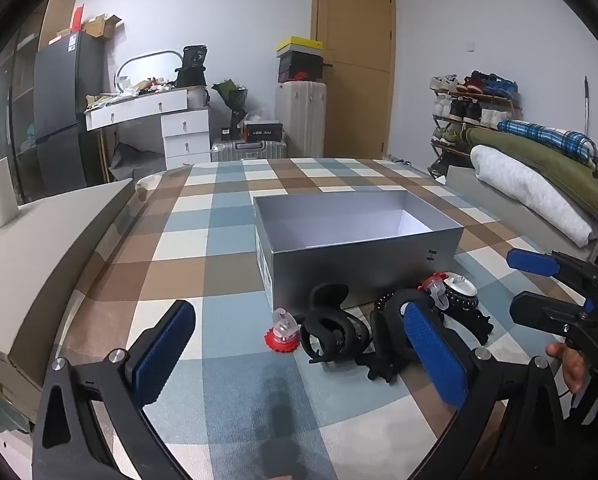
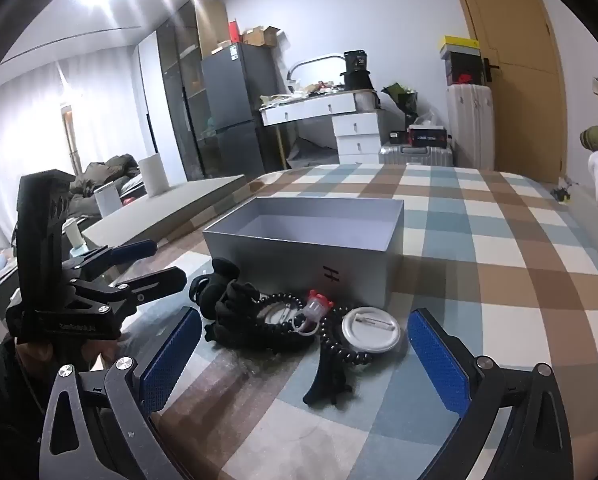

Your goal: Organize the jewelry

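Note:
An open grey box [image 1: 359, 264] [image 2: 311, 256] with a bare inside stands on the checked bedspread. In front of it lies a pile of jewelry: a red toy ring [image 1: 281, 332], black claw clips [image 1: 331, 334] [image 2: 229, 304], a black bead bracelet [image 2: 283, 299], a second red-and-clear ring [image 2: 318, 307], a white pin badge [image 2: 373, 334] and a black spiral tie [image 2: 341, 350]. My left gripper [image 1: 299, 354] [image 2: 167, 260] hovers open just short of the pile. My right gripper [image 2: 305, 356] [image 1: 513, 284] is open too, near the badge. Neither holds anything.
The checked bedspread [image 1: 227, 240] stretches around the box. Rolled bedding [image 1: 539, 184] lies along the right edge, and a grey platform [image 1: 39, 248] runs along the left. A dresser, suitcases and a shoe rack stand beyond the bed. A hand [image 1: 571, 364] holds the right gripper.

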A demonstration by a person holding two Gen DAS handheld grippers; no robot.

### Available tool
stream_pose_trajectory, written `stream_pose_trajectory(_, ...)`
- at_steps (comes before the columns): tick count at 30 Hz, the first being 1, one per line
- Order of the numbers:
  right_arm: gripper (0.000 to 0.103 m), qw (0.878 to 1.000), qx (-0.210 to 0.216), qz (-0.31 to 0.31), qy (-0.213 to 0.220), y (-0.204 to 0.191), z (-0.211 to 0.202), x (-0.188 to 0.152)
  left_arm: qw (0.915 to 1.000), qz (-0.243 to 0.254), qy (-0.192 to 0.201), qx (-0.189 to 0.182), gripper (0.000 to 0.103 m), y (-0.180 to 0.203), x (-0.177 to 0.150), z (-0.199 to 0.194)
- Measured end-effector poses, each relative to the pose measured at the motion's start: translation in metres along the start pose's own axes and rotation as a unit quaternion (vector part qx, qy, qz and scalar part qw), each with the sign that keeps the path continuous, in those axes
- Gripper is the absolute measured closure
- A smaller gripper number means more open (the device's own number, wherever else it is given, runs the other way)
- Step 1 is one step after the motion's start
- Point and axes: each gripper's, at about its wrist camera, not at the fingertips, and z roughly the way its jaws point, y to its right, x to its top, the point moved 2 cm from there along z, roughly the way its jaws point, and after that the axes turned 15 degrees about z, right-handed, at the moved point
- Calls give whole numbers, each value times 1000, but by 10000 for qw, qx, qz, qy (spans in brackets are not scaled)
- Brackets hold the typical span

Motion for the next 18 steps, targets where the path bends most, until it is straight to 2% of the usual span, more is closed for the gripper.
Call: stream_pose_trajectory(18, 0, 10000, -39, -34, -64, 2, 4, -3, 10000, 26, 41, -45, 1, 1, 0, 0)
